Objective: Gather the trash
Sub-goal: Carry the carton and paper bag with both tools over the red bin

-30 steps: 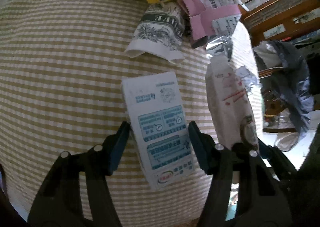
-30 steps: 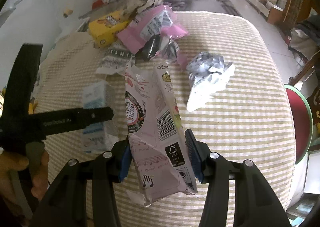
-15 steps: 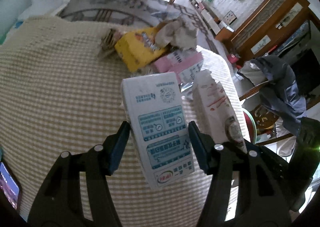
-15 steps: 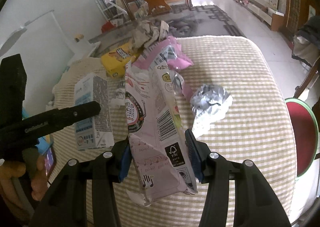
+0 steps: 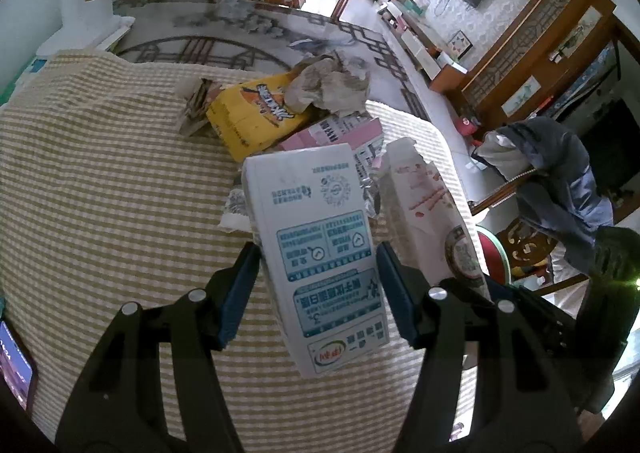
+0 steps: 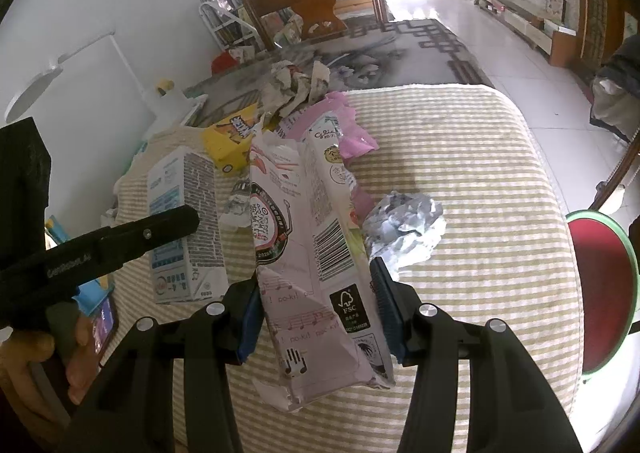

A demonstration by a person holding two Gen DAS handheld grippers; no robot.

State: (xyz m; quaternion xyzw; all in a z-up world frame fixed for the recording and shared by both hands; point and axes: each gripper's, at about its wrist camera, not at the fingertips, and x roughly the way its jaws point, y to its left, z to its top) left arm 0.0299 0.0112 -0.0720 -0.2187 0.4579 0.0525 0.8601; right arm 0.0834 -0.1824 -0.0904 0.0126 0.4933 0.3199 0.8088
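My left gripper (image 5: pixel 318 285) is shut on a white and blue milk carton (image 5: pixel 320 249) and holds it above the checked tablecloth (image 5: pixel 100 193). The carton also shows in the right wrist view (image 6: pixel 184 229). My right gripper (image 6: pixel 316 309) is shut on a pale pink snack box (image 6: pixel 312 265), held up over the cloth; the box also shows in the left wrist view (image 5: pixel 428 209). More trash lies at the table's far side: a yellow box (image 5: pixel 252 117), a pink wrapper (image 6: pixel 344 133), crumpled paper (image 5: pixel 332 85) and a crumpled foil wrapper (image 6: pixel 404 229).
A red stool with a green rim (image 6: pixel 604 289) stands to the right of the table. A chair with a dark jacket (image 5: pixel 560 181) stands beyond it. A phone (image 5: pixel 14 365) lies at the cloth's left edge. A wooden bench (image 6: pixel 316 5) is behind.
Both grippers have lifted and tilted up with their cartons still held; the table and trash pile now sit lower and farther, and the room beyond has come into view.
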